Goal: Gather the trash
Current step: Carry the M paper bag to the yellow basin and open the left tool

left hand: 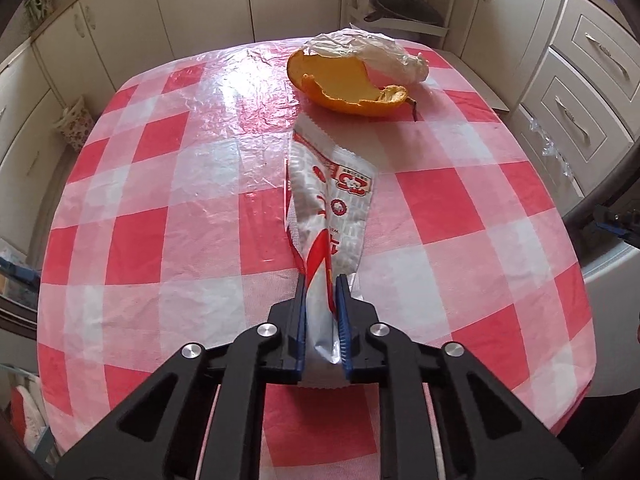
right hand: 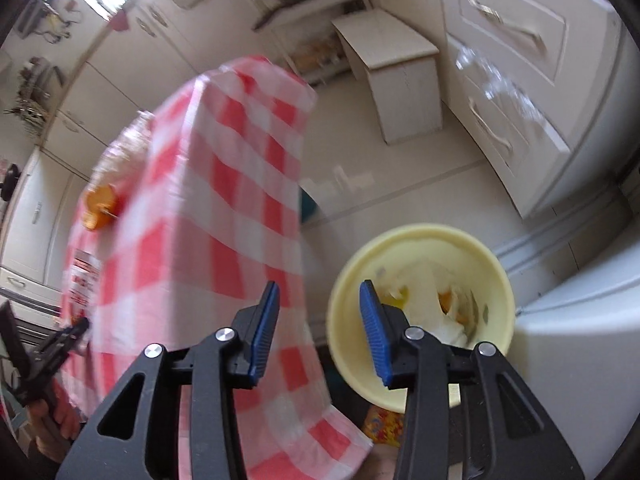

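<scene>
Wrapper (left hand: 328,216) is lying on the counter (left hand: 168,184), its near end being pinched by the left hand-held gripper (left hand: 322,312). The right hand-held gripper (right hand: 318,320) is hanging open and empty over the yellow bin (right hand: 420,320). Lifting slowly should be keeping the thin foil from slipping before carrying it to the bin.

Red printed signs and a small round logo on the white and red wrapper (left hand: 332,208), upside down and crumpled, too bent to read. Same wrapper far off and blurred in the right wrist view. No other words or numbers to read anywhere.
</scene>
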The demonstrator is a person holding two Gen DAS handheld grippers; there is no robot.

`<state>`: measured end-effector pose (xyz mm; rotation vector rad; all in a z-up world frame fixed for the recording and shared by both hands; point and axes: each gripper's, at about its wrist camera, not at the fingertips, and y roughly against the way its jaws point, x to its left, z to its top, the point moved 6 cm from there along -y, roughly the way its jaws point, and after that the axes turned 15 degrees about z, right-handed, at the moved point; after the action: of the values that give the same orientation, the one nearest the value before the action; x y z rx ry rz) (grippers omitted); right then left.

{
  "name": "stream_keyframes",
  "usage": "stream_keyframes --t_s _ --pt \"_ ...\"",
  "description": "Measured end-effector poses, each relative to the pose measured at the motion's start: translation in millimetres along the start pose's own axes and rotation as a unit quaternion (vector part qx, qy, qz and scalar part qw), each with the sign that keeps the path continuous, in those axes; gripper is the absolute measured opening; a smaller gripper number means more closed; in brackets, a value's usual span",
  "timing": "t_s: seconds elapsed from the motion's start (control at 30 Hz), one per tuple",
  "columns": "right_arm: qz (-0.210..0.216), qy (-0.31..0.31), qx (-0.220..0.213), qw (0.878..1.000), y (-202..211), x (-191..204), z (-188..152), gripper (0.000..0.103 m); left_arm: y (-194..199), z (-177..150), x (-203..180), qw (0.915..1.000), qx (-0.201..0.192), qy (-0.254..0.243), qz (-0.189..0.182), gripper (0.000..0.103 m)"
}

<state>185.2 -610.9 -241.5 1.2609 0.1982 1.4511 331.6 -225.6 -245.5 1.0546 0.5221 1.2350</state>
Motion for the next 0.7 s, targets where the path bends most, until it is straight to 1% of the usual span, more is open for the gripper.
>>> stream_keyframes --t_s 0.03,0.17,0.3,0.4,0.43,0.53,0.7 --pt "0.004 0.009 -0.009 1.0 4.4 7.5 2.8 0.041 1.2 0.4 1.1 1.0 0.0 0.005 -0.007 0.008" --pt "0.04 0.035 -0.044 0.998 21.9 40.6 14.4 0.042 17.1 4.6 -2.2 0.9988 -0.022 0.011 -0.043 0.008" --pt "0.07 0.041 -0.062 0.995 30.7 58.8 20.7 0.043 37.6 6.2 -18.9 0.9958 -0.042 0.0 -0.081 0.008" --pt "0.091 0.037 -0.077 0.992 42.0 65.4 24.7 0.044 58.4 3.9 -38.6 0.9914 -0.058 -0.019 -0.116 0.008" --pt "0.095 0.037 -0.084 0.991 46.8 67.1 26.6 0.045 64.7 2.8 -46.5 0.9892 -0.058 -0.022 -0.133 0.008" --pt "0.109 0.034 -0.11 0.987 66.1 70.7 31.8 0.045 78.4 0.6 -76.4 0.9821 -0.041 -0.021 -0.183 0.008" --pt "0.117 0.038 -0.168 0.978 108.4 71.5 44.0 0.048 107.2 -2.8 -154.7 0.9664 -0.03 -0.031 -0.253 0.008"
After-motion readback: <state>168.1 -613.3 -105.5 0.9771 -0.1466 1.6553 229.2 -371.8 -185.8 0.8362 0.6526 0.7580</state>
